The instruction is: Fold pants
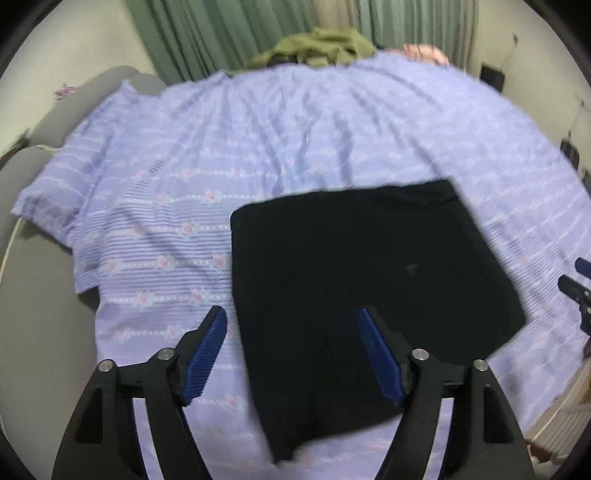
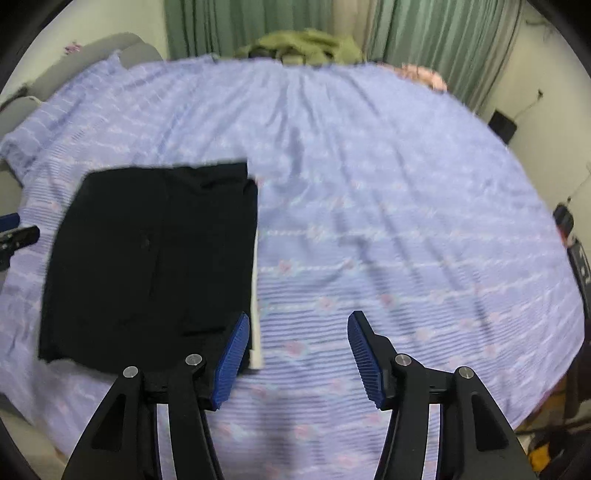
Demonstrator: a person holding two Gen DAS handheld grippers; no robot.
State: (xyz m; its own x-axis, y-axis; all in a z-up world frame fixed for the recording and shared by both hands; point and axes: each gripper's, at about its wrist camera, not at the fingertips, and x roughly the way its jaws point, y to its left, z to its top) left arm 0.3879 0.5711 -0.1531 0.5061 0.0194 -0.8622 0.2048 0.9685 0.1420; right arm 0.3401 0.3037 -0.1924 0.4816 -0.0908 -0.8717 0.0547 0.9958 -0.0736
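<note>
Black pants (image 1: pixel 362 280) lie folded into a flat, roughly square packet on the lilac flowered bedsheet (image 1: pixel 229 147). My left gripper (image 1: pixel 291 325) hovers above the packet's near left edge, open, with nothing between its blue pads. In the right wrist view the same pants (image 2: pixel 155 258) lie to the left, a white strip (image 2: pixel 255 317) showing along their right edge. My right gripper (image 2: pixel 297 328) is open over bare sheet just right of that edge, holding nothing. Each gripper shows at the other view's edge: the right one (image 1: pixel 580 291) and the left one (image 2: pixel 14 236).
An olive-green garment (image 1: pixel 317 48) and something pink (image 1: pixel 424 51) lie at the far edge of the bed, before green curtains (image 1: pixel 207 33). A grey cushion or chair (image 1: pixel 48 122) flanks the bed's left. Dark items (image 2: pixel 572 236) stand at the right by the wall.
</note>
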